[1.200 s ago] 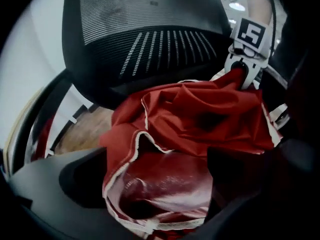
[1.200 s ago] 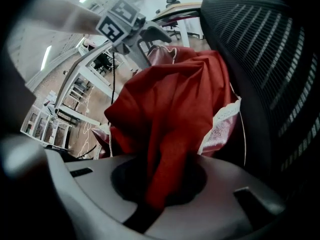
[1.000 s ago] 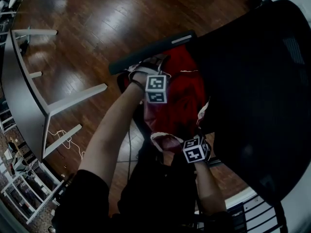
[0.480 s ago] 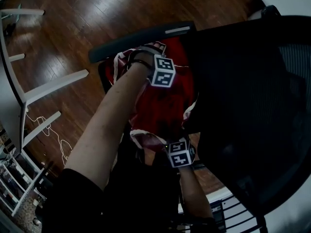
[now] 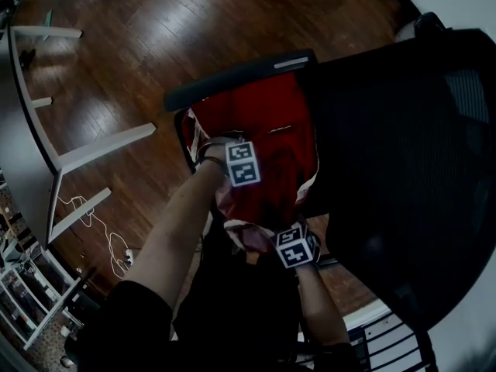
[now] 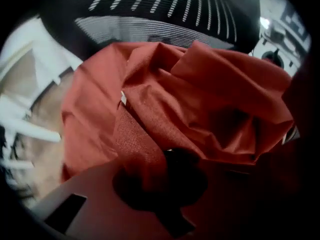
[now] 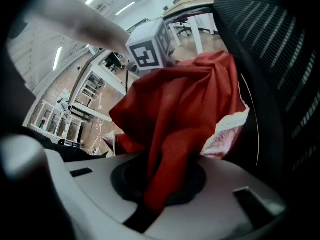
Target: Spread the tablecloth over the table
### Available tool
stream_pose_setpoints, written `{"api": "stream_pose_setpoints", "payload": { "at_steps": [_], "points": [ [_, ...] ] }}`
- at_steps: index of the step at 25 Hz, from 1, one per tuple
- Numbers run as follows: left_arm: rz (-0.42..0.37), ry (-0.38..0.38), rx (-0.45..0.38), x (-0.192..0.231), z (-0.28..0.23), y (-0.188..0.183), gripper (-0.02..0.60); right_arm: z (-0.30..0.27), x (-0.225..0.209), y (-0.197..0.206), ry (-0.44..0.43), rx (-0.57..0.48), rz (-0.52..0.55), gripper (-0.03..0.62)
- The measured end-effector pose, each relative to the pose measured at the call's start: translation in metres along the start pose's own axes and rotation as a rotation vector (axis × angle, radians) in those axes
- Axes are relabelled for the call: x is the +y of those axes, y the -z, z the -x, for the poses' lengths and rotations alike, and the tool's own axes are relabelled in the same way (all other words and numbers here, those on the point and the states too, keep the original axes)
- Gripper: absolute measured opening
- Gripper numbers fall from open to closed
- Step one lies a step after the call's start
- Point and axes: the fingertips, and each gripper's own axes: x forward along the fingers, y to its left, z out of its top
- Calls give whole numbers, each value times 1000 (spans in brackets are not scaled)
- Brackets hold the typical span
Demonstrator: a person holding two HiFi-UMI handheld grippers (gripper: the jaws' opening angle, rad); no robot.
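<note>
The red tablecloth point(image 5: 271, 130) lies bunched on the seat of a black office chair. My left gripper point(image 5: 242, 165) is down on the cloth's near left part. Its jaws have just been closing, and a fold of the red tablecloth point(image 6: 145, 134) runs in between them, so it is shut on the cloth. My right gripper point(image 5: 293, 246) is at the cloth's near edge, shut on a hanging strand of the tablecloth point(image 7: 185, 99), whose white lace hem point(image 7: 227, 131) shows to the right. The left gripper's marker cube point(image 7: 147, 51) appears above the cloth in the right gripper view.
The chair's black armrest point(image 5: 240, 76) runs past the cloth's far side and its mesh back point(image 5: 411, 146) fills the right. A white table's legs point(image 5: 101, 149) stand at the left on the wooden floor point(image 5: 155, 22), with loose cables point(image 5: 101, 223) beside them.
My left gripper has come back from the cloth's far part toward me and lower, and shut on a fold of the cloth. The right gripper has stayed put, still gripping.
</note>
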Motion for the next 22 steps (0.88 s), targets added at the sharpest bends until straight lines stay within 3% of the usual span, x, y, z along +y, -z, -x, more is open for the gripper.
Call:
{"api": "stream_pose_setpoints", "payload": {
  "at_steps": [5, 12, 16, 19, 22],
  "points": [
    [225, 167, 46, -78, 3, 54, 14, 9, 9, -2, -29, 17, 65, 37],
    [439, 191, 46, -137, 8, 97, 14, 9, 6, -6, 28, 12, 121, 37],
    [611, 110, -57, -119, 28, 102, 12, 18, 2, -21, 82, -52, 128, 35],
    [737, -22, -184, -94, 68, 110, 12, 39, 5, -42, 120, -133, 120, 34],
    [782, -159, -256, -91, 111, 120, 12, 67, 18, -64, 120, -243, 70, 34]
  ]
}}
